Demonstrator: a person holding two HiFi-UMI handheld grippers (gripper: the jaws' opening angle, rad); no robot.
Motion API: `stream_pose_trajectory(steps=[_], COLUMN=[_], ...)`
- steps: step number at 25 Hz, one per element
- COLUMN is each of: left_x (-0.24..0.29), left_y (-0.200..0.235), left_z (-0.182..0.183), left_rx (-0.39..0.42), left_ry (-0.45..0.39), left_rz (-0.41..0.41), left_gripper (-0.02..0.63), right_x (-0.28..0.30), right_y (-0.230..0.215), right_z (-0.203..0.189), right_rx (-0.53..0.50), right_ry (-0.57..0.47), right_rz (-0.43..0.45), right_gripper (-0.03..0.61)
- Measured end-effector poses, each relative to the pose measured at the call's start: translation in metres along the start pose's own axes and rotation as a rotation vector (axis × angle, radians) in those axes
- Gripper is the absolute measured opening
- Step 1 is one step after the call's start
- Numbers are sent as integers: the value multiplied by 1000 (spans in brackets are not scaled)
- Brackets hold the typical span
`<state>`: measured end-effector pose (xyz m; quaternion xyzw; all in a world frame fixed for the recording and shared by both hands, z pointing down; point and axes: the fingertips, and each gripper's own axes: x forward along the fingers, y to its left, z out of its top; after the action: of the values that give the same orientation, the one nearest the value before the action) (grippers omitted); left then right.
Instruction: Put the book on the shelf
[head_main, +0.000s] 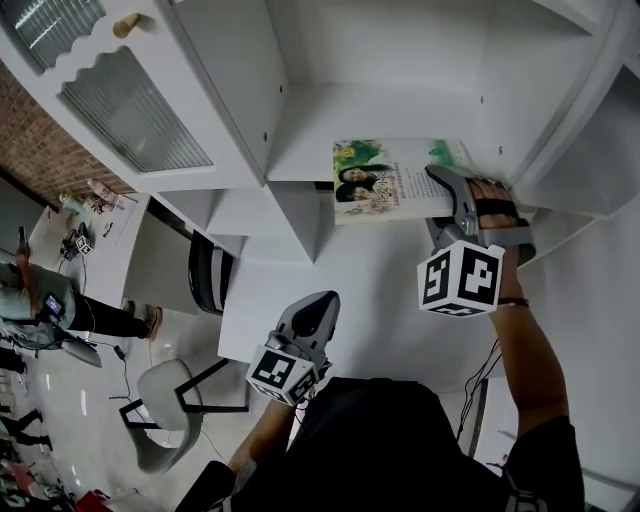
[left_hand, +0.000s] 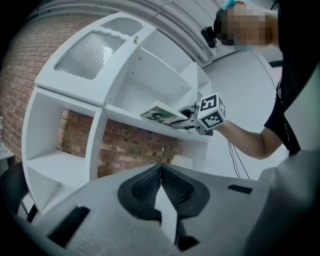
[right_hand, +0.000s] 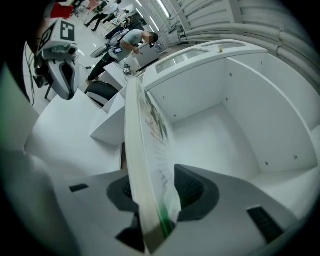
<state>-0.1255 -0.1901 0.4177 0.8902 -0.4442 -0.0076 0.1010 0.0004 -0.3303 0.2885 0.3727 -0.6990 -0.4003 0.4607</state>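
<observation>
A thin book (head_main: 385, 182) with a green illustrated cover lies in the open white shelf compartment (head_main: 330, 115), its near end over the front edge. My right gripper (head_main: 442, 178) reaches in from the right, its jaws on either side of that end. In the right gripper view the book (right_hand: 150, 150) stands edge-on between the jaws of the right gripper (right_hand: 155, 200); the right pad (right_hand: 192, 192) stands apart from the cover and the left pad is hidden. The left gripper view shows the book (left_hand: 161, 114) slightly tilted over the shelf board. My left gripper (head_main: 318, 305) hangs lower down, shut and empty (left_hand: 161, 172).
The shelf unit has a ribbed glass door (head_main: 130, 110) at the upper left and lower compartments (head_main: 240, 215). A white table (head_main: 360, 290) stands below the shelf. A black chair (head_main: 208, 275) and a grey chair (head_main: 165, 405) stand at the left, where a person (head_main: 45, 305) bends over.
</observation>
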Motion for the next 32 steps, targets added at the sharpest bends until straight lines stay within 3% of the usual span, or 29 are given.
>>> stream_pose_trajectory(steps=[11, 22, 32], left_x=[2, 3, -3], left_y=[0, -5, -11], left_z=[-5, -8, -6], left_rx=[-19, -16, -22], left_ry=[8, 8, 0], left_rz=[-4, 1, 18], left_gripper=[18, 18, 18], right_x=[14, 11, -1], right_y=[-9, 17, 29], right_z=[4, 0, 0], right_rx=[79, 89, 80], right_ry=[-29, -67, -91], right_rz=[182, 215, 261], right_gripper=[206, 207, 250])
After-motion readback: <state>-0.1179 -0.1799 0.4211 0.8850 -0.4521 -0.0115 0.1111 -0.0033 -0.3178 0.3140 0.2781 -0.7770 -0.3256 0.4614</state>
